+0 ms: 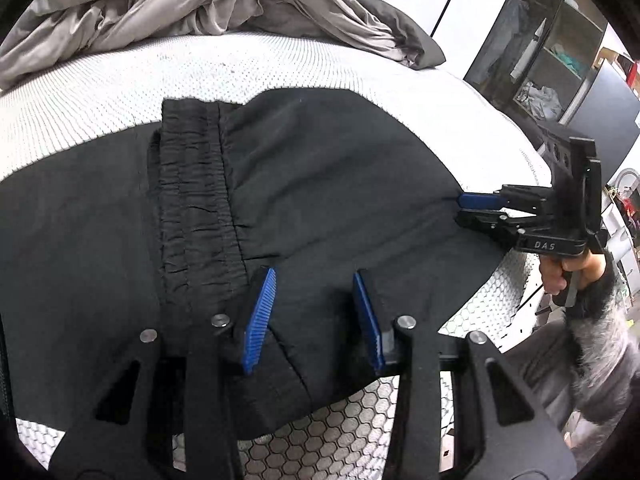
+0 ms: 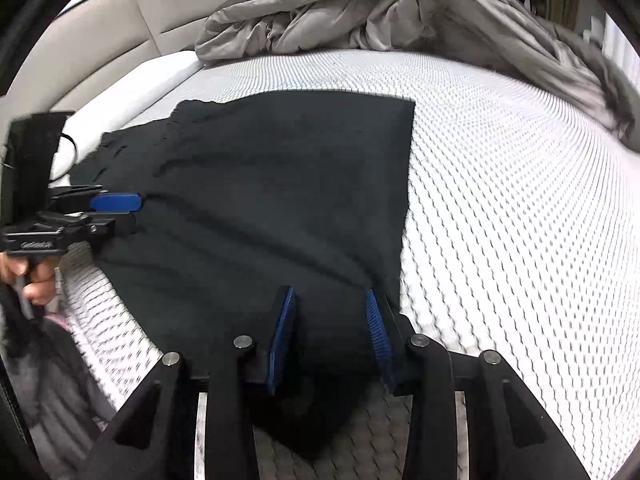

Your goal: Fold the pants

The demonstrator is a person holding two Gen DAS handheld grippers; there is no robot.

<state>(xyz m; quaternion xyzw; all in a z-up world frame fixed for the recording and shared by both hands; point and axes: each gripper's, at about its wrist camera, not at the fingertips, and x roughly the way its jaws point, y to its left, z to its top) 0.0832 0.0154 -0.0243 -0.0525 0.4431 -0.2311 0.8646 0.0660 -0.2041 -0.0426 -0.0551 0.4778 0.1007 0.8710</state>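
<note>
Pants [image 1: 320, 184] lie folded on the bed [image 1: 100, 92]; I see my left gripper [image 1: 314, 320] and right gripper [image 2: 332, 336] each clenched on their near edge.

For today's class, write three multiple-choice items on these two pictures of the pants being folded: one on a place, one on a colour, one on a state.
1. Where do the pants lie?
A. on the white mattress
B. on a chair
C. on the floor

2. What colour are the claw pads?
A. red
B. blue
C. yellow

3. How is the grey blanket?
A. folded square
B. hanging up
C. crumpled in a heap

Key: 1 A, white mattress shows all round the black cloth; 2 B, both claws' pads are blue in both views; 3 C, it lies bunched at the far end of the mattress.
</note>
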